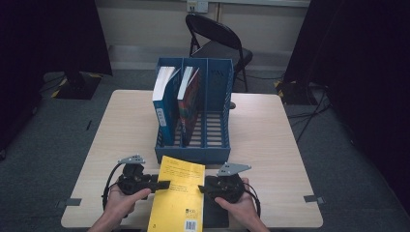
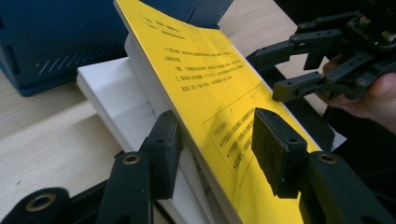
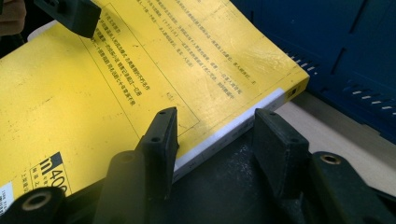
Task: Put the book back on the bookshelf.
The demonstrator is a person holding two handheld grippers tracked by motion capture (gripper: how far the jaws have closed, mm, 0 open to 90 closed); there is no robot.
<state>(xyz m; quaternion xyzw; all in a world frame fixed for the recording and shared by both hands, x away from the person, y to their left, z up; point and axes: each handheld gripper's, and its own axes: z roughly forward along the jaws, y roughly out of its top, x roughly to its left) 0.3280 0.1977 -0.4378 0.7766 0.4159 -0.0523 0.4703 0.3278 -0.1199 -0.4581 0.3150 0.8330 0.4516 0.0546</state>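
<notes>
Yellow covered the paperback book (image 1: 177,197) that lay at the near edge of the wooden table (image 1: 270,145), just in front of the blue three-slot file rack (image 1: 193,113). We held the left gripper (image 1: 163,184) at the book's left edge; in the left gripper view (image 2: 212,147) one jaw sat under the white page block and the other stood just above the cover with a gap showing, so the jaws were apart around the edge and not yet pressing. We held the right gripper (image 1: 202,187) at the spine edge; in the right gripper view (image 3: 215,140) one jaw rested on the cover while the other stood clear beside the white-striped spine, again apart. The book's far end was raised off the table in the left gripper view. A blue book (image 1: 163,104) stood in the rack's left slot and a red-spined book (image 1: 189,104) in the middle one. A folding chair (image 1: 217,43) stood behind the table.
</notes>
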